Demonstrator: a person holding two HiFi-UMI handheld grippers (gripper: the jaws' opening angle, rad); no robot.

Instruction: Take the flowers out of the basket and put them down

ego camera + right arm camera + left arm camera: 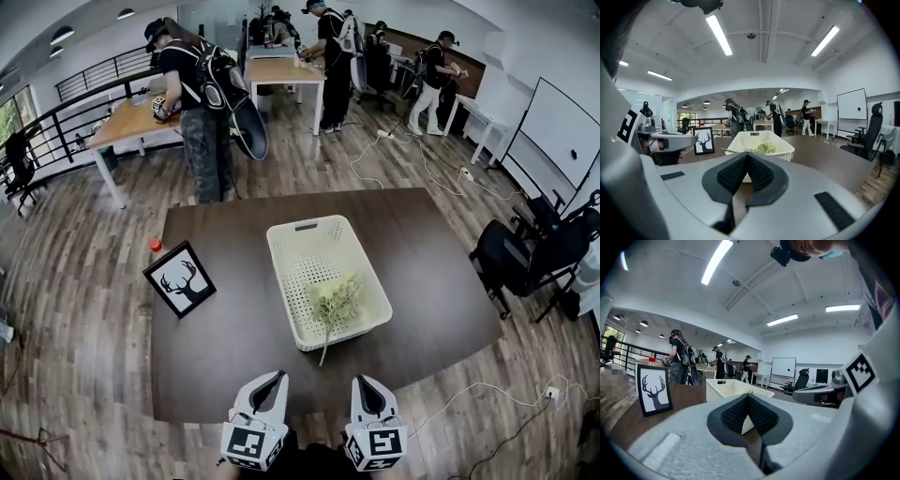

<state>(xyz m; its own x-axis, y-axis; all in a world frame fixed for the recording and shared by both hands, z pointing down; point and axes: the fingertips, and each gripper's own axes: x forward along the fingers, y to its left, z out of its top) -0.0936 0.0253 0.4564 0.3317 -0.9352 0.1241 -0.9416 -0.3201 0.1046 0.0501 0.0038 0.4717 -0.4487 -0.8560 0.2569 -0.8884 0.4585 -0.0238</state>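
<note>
A white perforated basket (281, 253) stands in the middle of the dark table (431, 272). A bunch of pale green flowers (337, 302) lies in its near right corner, with a stem reaching over the front rim. Both grippers hover at the table's near edge, short of the basket. My left gripper (278, 377) is shut and empty, and so is my right gripper (361, 382). The left gripper view has the shut tips (747, 398) just below the basket (723, 389). In the right gripper view the closed tips (747, 155) point at the basket (780, 152) and the flowers (765, 148).
A framed deer picture (179, 278) stands on the table's left part, with a red-capped bottle (156, 246) behind it. Black office chairs (525, 253) sit to the right of the table. Cables run over the wooden floor, and several people work at far desks.
</note>
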